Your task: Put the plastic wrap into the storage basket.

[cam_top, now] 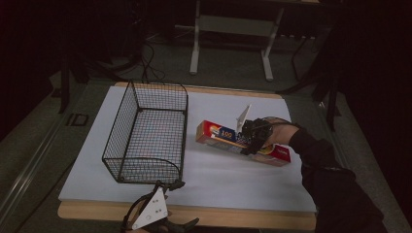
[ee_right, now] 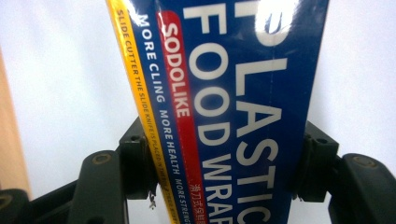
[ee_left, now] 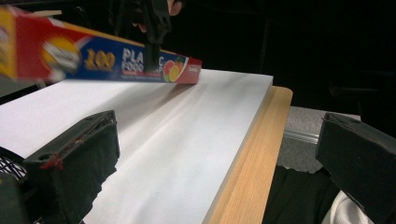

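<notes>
The white sheet over the wooden table looked bare under the long red-and-blue plastic food wrap box, which was clamped in the right gripper; the left gripper stood apart beside the black wire basket; the room beyond was perhaps too dark to read.

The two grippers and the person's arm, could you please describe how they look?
Both grippers are black. The left gripper carries a grey three-cornered plate and has blocky black jaws with reddish flecks on one edge. The right gripper has a pale plate standing on top. A black sleeve covers the arm.

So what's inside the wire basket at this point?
Nothing that can be seen: through the mesh of the wire basket only the white board beneath shows. The plastic wrap box sits outside it, to the right, clamped in the right gripper.
</notes>
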A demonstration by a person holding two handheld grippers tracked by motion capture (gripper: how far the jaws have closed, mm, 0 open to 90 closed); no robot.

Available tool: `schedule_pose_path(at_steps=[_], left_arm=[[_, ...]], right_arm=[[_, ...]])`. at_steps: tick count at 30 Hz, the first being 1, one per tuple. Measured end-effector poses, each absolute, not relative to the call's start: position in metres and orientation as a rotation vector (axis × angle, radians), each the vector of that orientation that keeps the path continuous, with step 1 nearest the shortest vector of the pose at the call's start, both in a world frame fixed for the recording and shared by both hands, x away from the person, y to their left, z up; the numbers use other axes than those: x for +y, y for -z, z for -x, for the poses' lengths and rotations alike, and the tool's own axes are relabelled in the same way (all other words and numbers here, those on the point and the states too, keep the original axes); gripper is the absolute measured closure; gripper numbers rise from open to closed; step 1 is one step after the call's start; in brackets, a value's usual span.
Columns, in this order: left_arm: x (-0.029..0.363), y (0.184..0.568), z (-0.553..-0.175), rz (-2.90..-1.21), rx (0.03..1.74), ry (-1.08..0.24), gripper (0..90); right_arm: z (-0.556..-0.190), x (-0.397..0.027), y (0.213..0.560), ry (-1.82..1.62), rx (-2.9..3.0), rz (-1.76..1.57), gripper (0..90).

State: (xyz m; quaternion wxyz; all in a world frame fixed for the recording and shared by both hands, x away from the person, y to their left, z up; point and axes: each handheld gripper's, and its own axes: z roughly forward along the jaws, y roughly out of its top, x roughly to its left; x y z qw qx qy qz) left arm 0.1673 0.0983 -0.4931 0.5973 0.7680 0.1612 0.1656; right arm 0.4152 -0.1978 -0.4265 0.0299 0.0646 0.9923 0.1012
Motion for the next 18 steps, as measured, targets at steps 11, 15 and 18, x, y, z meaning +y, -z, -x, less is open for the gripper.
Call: schedule_pose_path(at_steps=[11,15,18], left_arm=[[0.098,0.492,-0.166,-1.78,0.369,-0.386,0.2],[0.098,0.492,-0.166,-1.779,0.367,-0.384,0.2],[0.098,0.492,-0.166,-1.779,0.363,-0.384,0.2]], right_arm=[[-0.417,-0.192,0.393,-0.52,2.955,-0.481,38.0],[-0.42,-0.192,0.382,-0.609,2.905,-0.59,38.2],[-0.42,-0.19,0.376,-0.657,2.879,-0.628,38.3]])
